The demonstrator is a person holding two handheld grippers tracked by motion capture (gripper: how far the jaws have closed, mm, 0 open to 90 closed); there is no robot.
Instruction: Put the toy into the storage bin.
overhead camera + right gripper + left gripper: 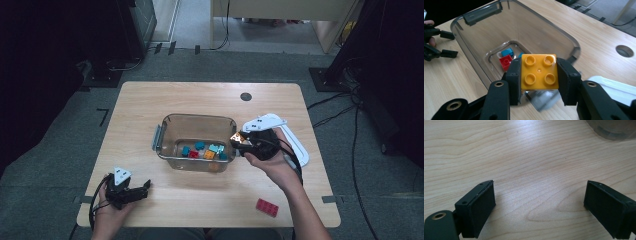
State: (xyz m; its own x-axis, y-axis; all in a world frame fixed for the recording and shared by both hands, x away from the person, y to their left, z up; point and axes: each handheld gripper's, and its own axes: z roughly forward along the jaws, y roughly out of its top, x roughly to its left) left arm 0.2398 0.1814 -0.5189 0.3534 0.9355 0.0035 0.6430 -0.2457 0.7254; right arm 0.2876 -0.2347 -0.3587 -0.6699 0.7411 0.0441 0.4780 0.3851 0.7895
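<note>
A clear plastic bin (pixel 169 131) (pixel 474 30) stands mid-table with several small bricks inside, teal, red and orange. My right gripper (pixel 238 141) (pixel 538 75) hovers at the bin's right rim, shut on an orange four-stud brick (pixel 539 72) (pixel 237 137). Through the bin wall a red brick (pixel 506 62) and a blue brick (pixel 507 52) lie on its floor. My left gripper (pixel 145 187) (pixel 539 205) rests near the table's front left edge, open, with bare wood between its jaws. The other hand's gripper (pixel 435 43) shows at the left edge of the right gripper view.
A red flat brick (pixel 267 207) lies near the front right of the table (pixel 210 100). A white lid (pixel 295 145) lies to the right of the bin, under my right hand. A round cable hole (pixel 245 96) sits at the back. Cables run on the floor to the right.
</note>
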